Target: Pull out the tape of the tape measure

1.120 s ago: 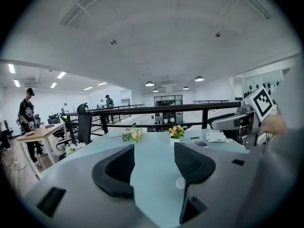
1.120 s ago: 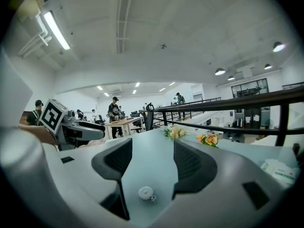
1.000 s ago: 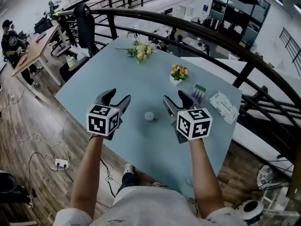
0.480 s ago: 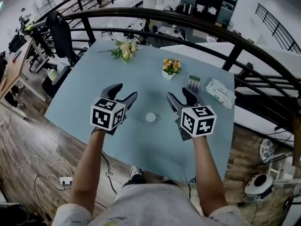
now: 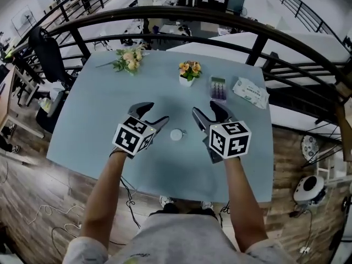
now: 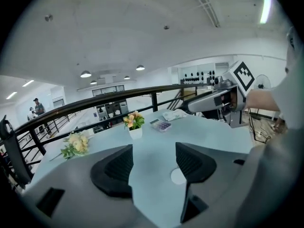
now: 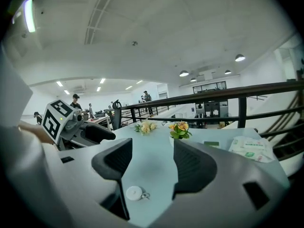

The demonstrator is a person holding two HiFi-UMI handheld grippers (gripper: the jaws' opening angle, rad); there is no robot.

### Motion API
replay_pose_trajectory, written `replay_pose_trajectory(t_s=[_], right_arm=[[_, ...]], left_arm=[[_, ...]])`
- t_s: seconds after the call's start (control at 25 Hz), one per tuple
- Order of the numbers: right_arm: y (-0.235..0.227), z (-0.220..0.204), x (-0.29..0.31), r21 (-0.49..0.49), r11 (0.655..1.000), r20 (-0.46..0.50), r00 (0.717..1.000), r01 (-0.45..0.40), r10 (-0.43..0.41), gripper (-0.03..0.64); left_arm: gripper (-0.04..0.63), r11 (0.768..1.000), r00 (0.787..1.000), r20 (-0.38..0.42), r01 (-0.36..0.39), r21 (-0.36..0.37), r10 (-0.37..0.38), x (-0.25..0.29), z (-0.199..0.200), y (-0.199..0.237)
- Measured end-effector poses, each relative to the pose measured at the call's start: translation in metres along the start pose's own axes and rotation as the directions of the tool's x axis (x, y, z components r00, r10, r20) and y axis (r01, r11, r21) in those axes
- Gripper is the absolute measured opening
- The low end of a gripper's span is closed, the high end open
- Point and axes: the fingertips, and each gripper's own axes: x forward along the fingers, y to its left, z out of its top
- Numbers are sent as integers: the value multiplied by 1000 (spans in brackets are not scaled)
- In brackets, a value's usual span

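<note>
0 steps complete: 1 small round tape measure [image 5: 176, 135] lay on the table [image 5: 99, 109] between the left gripper [image 5: 154, 113], its jaws just opening wide, and the right gripper [image 5: 204, 109], jaws apart, both empty; tape apparently not yet drawn, grasp and pull outstanding.

Grey rig, light-grey shirt [image 5: 181, 240].
The left gripper [image 5: 154, 113] and right gripper [image 5: 205, 109] show black ribbed pads [image 6: 118, 167] and white cubes [image 5: 133, 136] with black square markers; sleeves are short.
</note>
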Motion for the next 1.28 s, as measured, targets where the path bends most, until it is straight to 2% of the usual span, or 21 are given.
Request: replay_pose_trajectory(t_s=[0.12,0.28,0.6,1.0,1.28], right_arm=[[-1,-8,-2,13,999,-5,999,35,-34,255],[-2,-17,-7,35,996,-12,997,81,-80,255],[-8,-35,-16,66,984,-25,986,165,-164,256],[-10,-54,-19,107,968,-44,974,226,-222,255],[-18,-61,-11,124,961,-48,969,246,-242,255]], left_arm=[[285,996,996,-25,81,46,-80,15,-7,-13],[291,978,982,-73,182,97,-176,32,-20,-31],[293,929,933,-185,338,154,-309,61,-49,-56],[295,864,858,-337,465,190,-388,84,-96,-76],[293,840,831,-372,506,193,-415,96,-109,-80]])
